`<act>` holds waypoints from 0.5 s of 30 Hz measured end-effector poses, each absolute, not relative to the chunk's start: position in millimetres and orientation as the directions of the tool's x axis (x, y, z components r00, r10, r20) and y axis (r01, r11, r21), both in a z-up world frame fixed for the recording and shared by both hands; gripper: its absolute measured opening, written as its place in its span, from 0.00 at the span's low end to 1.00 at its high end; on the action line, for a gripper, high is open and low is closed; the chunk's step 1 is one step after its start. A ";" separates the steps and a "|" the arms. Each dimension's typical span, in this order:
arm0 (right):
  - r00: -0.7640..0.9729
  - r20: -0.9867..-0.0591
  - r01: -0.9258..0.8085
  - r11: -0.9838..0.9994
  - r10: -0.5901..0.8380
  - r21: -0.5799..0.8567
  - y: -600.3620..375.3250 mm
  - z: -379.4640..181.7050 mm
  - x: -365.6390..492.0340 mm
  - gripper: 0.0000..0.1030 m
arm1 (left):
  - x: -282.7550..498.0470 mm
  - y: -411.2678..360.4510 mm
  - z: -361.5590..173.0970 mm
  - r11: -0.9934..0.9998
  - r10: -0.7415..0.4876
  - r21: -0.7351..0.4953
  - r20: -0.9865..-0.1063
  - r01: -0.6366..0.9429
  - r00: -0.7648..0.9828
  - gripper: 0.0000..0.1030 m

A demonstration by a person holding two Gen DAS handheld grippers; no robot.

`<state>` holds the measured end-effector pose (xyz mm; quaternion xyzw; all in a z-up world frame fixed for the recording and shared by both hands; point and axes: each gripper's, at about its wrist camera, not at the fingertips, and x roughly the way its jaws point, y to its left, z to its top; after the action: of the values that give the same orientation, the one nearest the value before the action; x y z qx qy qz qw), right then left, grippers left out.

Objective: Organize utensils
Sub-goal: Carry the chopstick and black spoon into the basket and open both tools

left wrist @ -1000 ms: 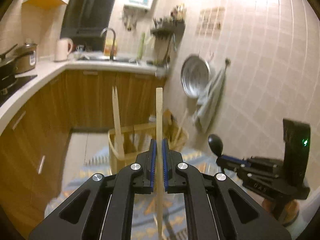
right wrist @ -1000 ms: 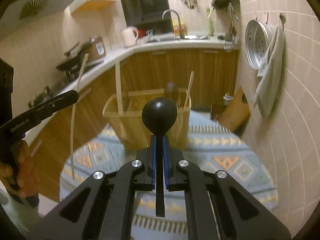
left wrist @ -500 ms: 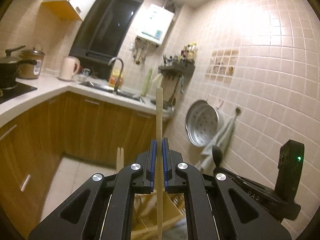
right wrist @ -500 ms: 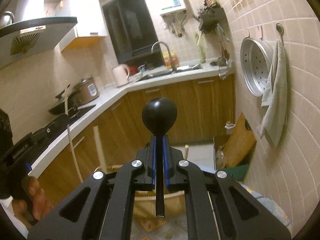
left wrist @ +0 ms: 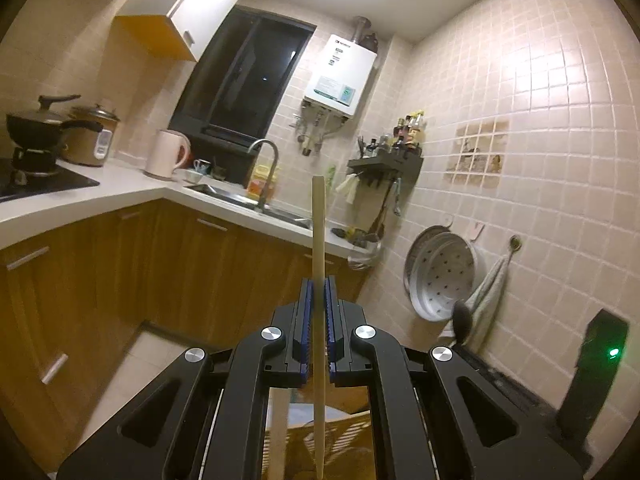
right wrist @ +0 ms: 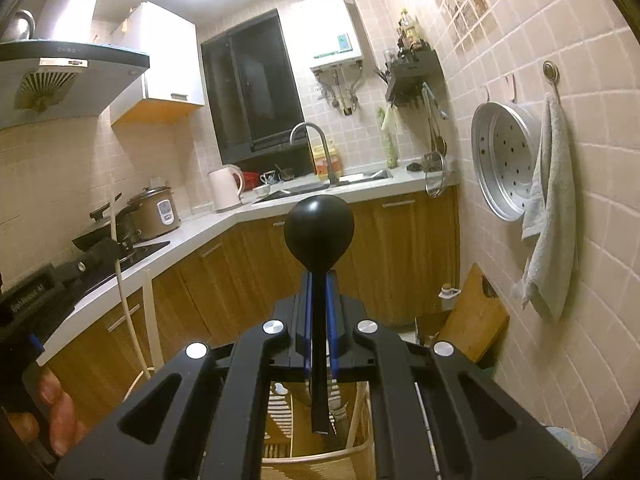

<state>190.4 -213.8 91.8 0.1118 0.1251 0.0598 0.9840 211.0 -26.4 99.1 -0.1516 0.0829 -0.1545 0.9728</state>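
My left gripper is shut on a long pale wooden utensil that stands upright between the pads. My right gripper is shut on a black ladle, round bowl up, handle down. A wooden utensil basket shows below both grippers, partly hidden by them; it also shows in the left wrist view, with another wooden utensil standing in it. The right gripper shows at the right of the left wrist view, the left gripper at the left of the right wrist view.
A white counter with wooden cabinets runs along the left and back, with a sink, kettle, rice cooker and pan. A steamer tray and towel hang on the tiled right wall. A cutting board leans below.
Both grippers have tilted and lifted upward with their utensils. The basket has dropped from the middle of the views to the bottom edge.
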 end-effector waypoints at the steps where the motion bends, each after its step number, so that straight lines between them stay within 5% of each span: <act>1: 0.963 -0.227 -0.093 0.968 0.147 0.233 -213.5 90.3 189.7 0.05 | 213.2 -28.4 97.3 0.908 -0.332 -0.311 -0.121 0.282 0.936 0.04; 15: 0.987 -0.153 -0.027 0.982 0.057 0.188 -210.9 63.3 185.2 0.05 | 198.5 -39.2 77.9 0.955 -0.260 -0.178 -0.118 0.238 0.958 0.04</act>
<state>185.2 -210.9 63.3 0.0929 0.0791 0.0211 0.9923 198.5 -39.2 77.9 -0.0811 0.0703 -0.1263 0.9862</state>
